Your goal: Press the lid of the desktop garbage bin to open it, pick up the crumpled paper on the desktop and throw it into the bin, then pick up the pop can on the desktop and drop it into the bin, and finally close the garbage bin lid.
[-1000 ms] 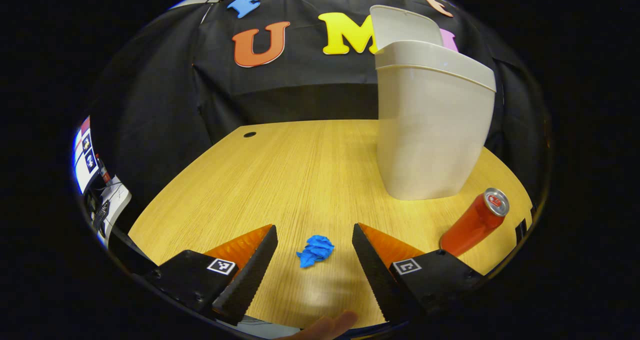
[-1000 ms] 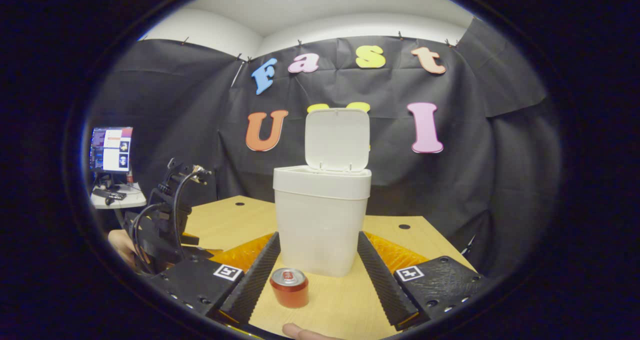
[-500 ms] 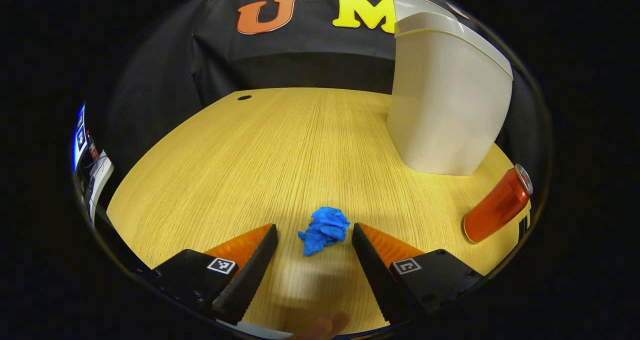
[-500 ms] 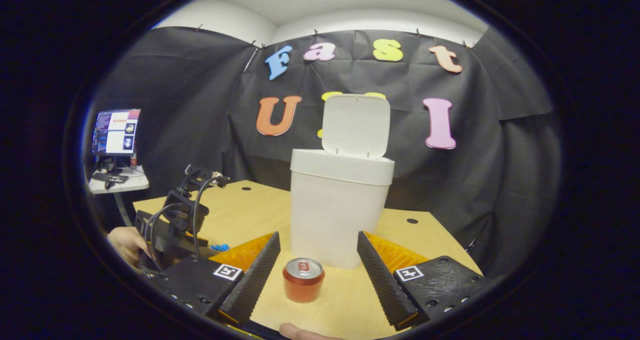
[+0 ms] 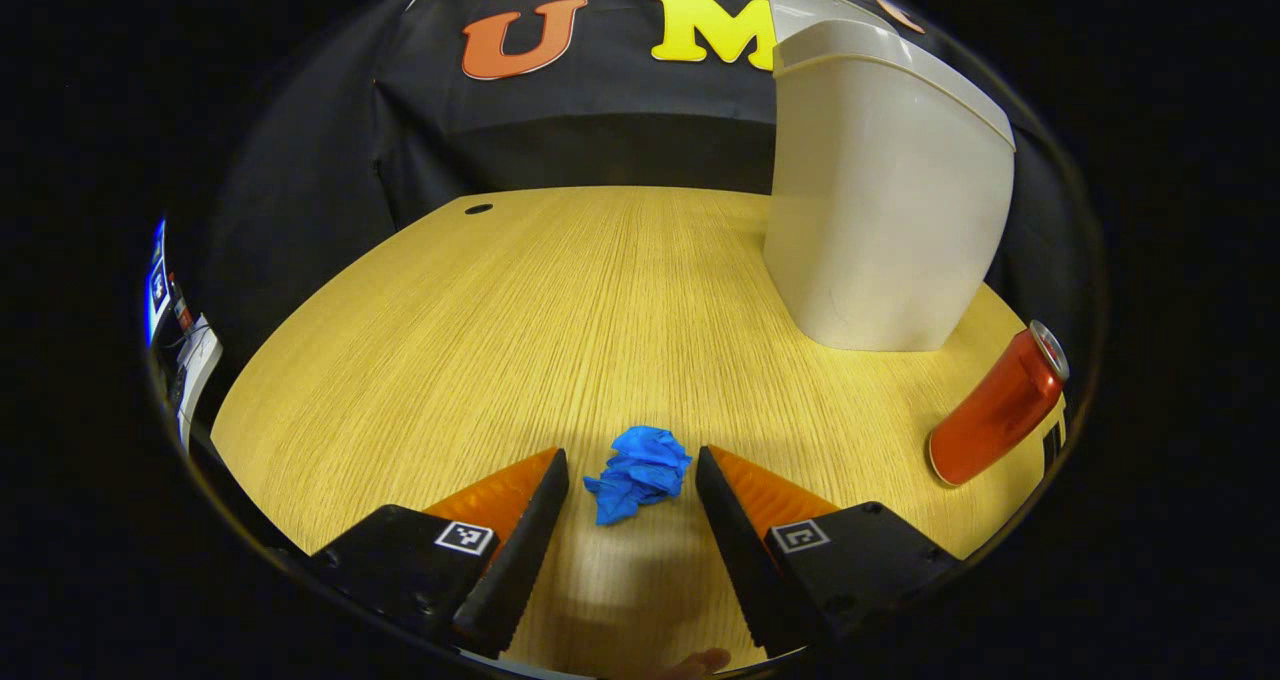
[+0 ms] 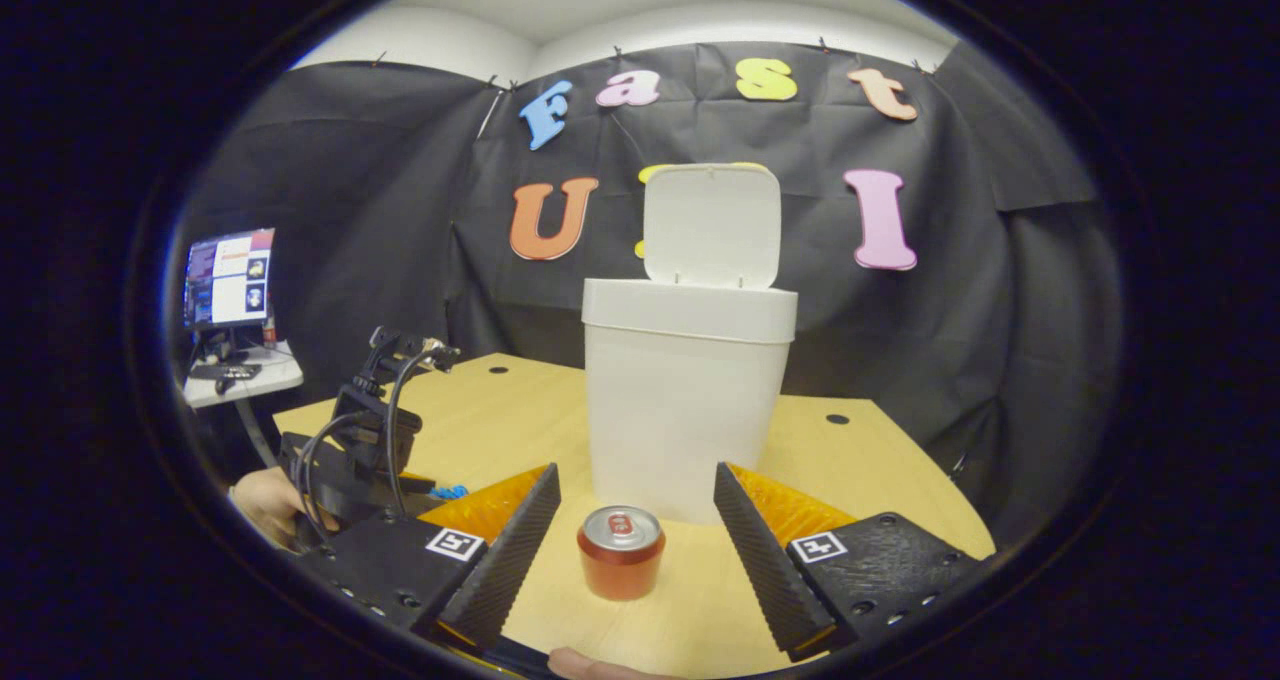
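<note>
Left gripper (image 5: 632,460) with black housings, square coded tags, sawtooth-edged jaws, right gripper (image 6: 636,478) likewise, screw heads, looped black cables

Blue crumpled paper (image 5: 638,472), red pop can (image 6: 621,552), cream-white bin (image 6: 686,380), yellow wood-grain desk (image 5: 560,320).

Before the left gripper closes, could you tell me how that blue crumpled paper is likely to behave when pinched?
The crumpled paper looks loosely wadded, so it will probably squash rather than resist. It seems light and may skid on the smooth desktop. The left gripper brackets it, open.
</note>
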`<action>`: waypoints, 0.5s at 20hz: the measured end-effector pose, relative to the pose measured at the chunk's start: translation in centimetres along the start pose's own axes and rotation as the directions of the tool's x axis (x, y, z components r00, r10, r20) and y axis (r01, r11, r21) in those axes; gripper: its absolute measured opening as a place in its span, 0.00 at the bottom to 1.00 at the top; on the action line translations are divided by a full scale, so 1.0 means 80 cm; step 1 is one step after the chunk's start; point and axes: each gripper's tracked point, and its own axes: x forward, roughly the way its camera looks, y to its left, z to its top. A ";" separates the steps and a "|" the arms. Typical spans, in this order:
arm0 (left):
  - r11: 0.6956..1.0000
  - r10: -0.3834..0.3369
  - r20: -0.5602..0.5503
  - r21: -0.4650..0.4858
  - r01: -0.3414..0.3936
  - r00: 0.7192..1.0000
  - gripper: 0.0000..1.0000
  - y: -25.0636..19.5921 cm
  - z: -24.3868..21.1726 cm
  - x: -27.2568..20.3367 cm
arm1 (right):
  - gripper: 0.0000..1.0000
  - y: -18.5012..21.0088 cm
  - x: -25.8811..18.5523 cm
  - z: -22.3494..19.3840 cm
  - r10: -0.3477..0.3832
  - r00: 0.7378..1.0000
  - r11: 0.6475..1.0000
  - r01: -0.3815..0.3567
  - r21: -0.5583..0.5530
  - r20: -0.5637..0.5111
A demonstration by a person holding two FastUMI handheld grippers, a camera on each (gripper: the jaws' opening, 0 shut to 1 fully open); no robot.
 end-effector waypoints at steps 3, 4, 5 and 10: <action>1.000 -0.011 0.009 -0.001 0.011 1.000 0.67 0.000 0.002 0.003 | 0.95 0.002 0.006 -0.011 -0.016 0.999 0.999 0.018 0.039 -0.040; 1.000 -0.009 0.009 -0.001 0.009 1.000 0.64 0.001 0.001 0.003 | 0.95 0.001 0.009 -0.015 -0.024 0.998 0.999 0.026 0.039 -0.055; 1.000 -0.009 0.009 -0.001 0.009 1.000 0.57 0.000 0.002 0.003 | 0.95 0.001 0.011 -0.020 -0.034 0.997 0.999 0.036 0.033 -0.072; 0.999 -0.053 0.007 -0.004 0.053 0.999 0.48 -0.017 0.017 0.002 | 0.98 0.004 0.020 -0.032 -0.051 0.994 0.999 0.053 0.012 -0.101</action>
